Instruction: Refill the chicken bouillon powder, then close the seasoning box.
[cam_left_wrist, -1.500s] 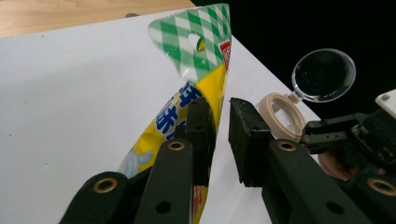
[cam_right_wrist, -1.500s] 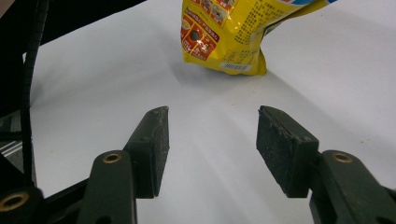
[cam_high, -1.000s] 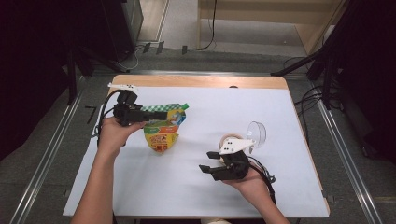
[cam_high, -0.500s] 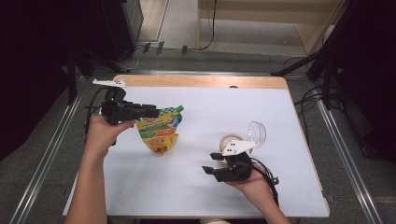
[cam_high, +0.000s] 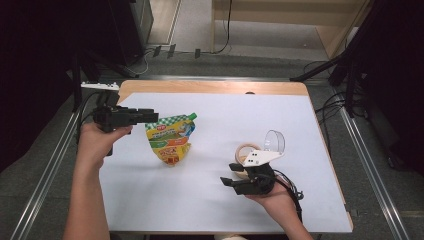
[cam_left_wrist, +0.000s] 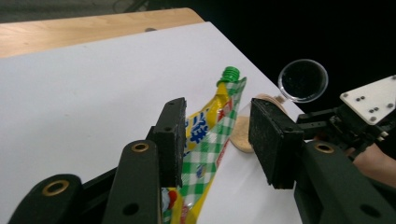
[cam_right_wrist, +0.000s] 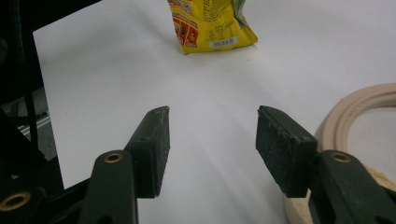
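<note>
A yellow pouch (cam_high: 170, 139) with a green checked top and a green cap (cam_left_wrist: 229, 73) rests on the white sheet (cam_high: 210, 200). My left gripper (cam_high: 153, 117) hovers at the pouch's upper left edge, pointing right. Its jaws have just been opening; the pouch (cam_left_wrist: 211, 135) shows in the gap and no pad presses on it. My right gripper (cam_high: 228, 175) is open low over the sheet at the front right, nothing between its pads (cam_right_wrist: 285, 140). A wooden ring (cam_high: 247, 150) lies just behind it.
A clear round lid (cam_high: 274, 141) stands on edge right of the wooden ring (cam_right_wrist: 359, 105). The sheet covers a wooden table (cam_high: 210, 87) with metal rails along both sides. Dark stands and cables surround the table.
My left gripper has drawn back to the left off the pouch's top, and its jaws have spread. The pouch stays on the sheet. The right gripper has hardly moved.
</note>
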